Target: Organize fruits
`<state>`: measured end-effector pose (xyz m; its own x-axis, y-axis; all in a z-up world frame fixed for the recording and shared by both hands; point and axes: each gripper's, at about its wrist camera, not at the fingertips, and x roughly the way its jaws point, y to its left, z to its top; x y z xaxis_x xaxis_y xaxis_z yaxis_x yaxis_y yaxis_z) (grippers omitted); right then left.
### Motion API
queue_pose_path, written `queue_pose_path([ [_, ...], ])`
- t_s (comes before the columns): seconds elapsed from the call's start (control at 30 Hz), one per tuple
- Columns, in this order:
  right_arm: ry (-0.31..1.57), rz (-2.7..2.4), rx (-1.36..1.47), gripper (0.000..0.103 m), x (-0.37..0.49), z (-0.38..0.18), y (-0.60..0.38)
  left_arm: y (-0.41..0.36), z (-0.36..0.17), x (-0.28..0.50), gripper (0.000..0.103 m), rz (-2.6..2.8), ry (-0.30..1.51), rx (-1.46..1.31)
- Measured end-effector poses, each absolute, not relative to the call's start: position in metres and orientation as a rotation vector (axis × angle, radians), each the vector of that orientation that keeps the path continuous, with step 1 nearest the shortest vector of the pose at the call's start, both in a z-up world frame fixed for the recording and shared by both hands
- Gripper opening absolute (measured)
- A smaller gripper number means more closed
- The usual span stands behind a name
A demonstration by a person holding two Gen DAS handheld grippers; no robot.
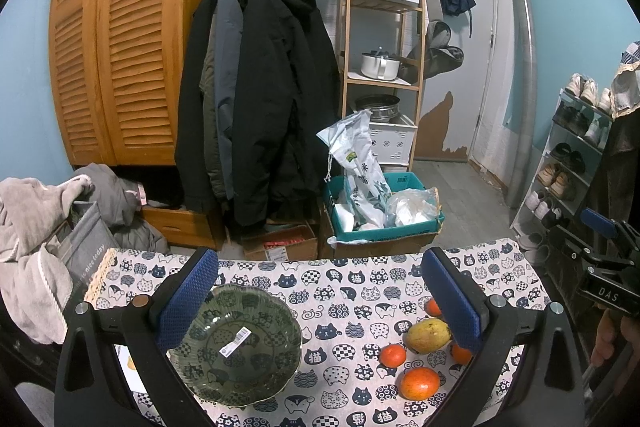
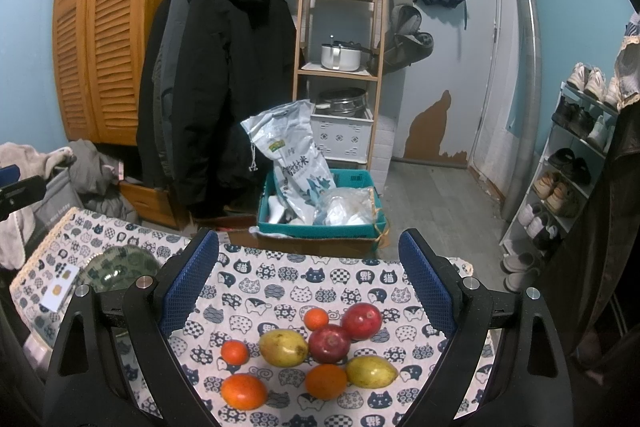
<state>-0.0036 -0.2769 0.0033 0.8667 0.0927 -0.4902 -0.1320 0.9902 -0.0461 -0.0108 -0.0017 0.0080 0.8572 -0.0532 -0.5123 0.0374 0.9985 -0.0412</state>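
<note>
A green glass bowl (image 1: 240, 345) with a sticker inside sits on the cat-print tablecloth (image 1: 344, 291); it holds no fruit. My left gripper (image 1: 320, 299) hangs open above the cloth, the bowl under its left finger. To its right lie a yellow mango (image 1: 429, 335) and several oranges (image 1: 420, 383). In the right wrist view my right gripper (image 2: 308, 283) is open over a cluster of fruit: two red apples (image 2: 362, 321), two yellow mangoes (image 2: 283, 347) and several oranges (image 2: 244, 391). The bowl (image 2: 120, 267) lies far left there. Nothing is held.
Beyond the table's far edge stand a teal box (image 1: 384, 211) with bags, a coat rack (image 1: 256, 99), a wooden shelf (image 1: 384, 39) and a shoe rack (image 1: 568, 155). A pile of grey clothes (image 1: 44, 227) sits left. A hand (image 1: 608, 339) grips the other tool at right.
</note>
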Motion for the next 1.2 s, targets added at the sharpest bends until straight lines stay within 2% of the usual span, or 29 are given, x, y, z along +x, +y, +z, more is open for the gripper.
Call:
queue_pose_path([
  [0.7,0.510,0.113,-0.079,0.090,-0.003,-0.004,-0.276,-0.010,0.008,-0.016,0.103,-0.050,0.547,-0.023],
  [0.8,0.519,0.109,-0.075,0.090,0.000,0.011,-0.281,-0.020,0.006,-0.018,0.103,-0.053,0.557,-0.016],
  [1.2,0.613,0.040,-0.084,0.090,0.005,-0.020,-0.306,-0.043,-0.020,-0.002,0.103,-0.096,0.647,0.004],
])
